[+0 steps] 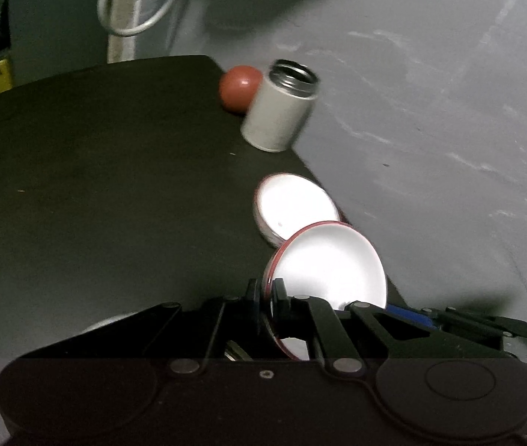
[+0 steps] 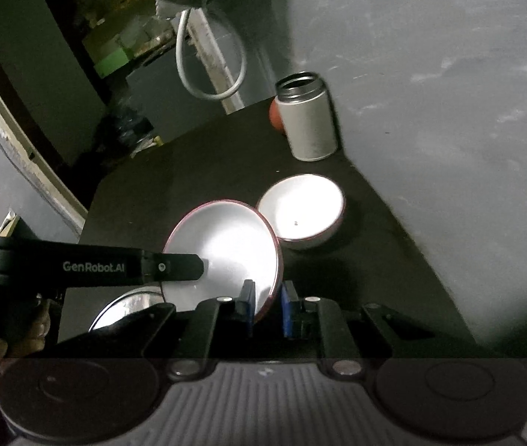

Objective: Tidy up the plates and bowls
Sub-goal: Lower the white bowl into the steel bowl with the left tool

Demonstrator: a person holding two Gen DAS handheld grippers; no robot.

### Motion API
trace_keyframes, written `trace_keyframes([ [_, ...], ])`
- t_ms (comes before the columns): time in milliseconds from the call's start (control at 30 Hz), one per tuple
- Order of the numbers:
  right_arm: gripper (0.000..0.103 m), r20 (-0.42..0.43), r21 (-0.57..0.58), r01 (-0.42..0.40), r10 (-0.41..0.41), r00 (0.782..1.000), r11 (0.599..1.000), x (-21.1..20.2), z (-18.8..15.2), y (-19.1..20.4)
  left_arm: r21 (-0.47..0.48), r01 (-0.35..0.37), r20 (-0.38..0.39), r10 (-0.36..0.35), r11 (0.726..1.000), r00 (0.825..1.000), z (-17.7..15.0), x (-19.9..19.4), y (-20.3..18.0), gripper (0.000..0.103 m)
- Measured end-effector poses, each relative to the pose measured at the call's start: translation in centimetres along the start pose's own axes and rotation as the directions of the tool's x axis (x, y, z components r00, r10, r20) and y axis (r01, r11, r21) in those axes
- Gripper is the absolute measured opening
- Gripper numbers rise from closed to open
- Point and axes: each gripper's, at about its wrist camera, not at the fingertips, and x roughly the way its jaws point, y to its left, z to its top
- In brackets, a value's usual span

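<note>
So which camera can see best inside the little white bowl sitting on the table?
The right wrist view. It looks down into the small bowl, showing its whole rim and a dark speck inside. In the left wrist view the same bowl is glary, and the held bowl covers its near edge.

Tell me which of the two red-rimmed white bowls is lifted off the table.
The tilted bowl, nearer the cameras: the left gripper is shut on its rim. The other bowl sits upright on the black table near the open canister.
</note>
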Motion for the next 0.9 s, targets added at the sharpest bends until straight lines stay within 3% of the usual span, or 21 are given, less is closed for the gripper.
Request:
trace_keyframes([
  [300, 0.016, 0.019, 0.023, 0.048, -0.048, 0.999, 0.999, -3.9, -2.9, -0.4, 0.065, 0.064, -0.021, -0.062, 0.996, 0.998, -2.7, -1.5, -2.8, 0.005],
  [533, 0.016, -0.003, 0.054, 0.080, -0.080, 0.997, 0.995, -5.8, -5.5, -1.0, 0.105, 0.101, -0.088, -0.092, 0.989, 0.992, -5.3, -1.4, -4.0, 0.006],
  [900, 0.016, -0.066, 0.087, 0.109, -0.103, 0.992, 0.990, -6.1, -7.5, -1.7, 0.156, 0.101, -0.186, -0.071, 0.983, 0.980, -7.5, -0.6, -5.1, 0.007],
])
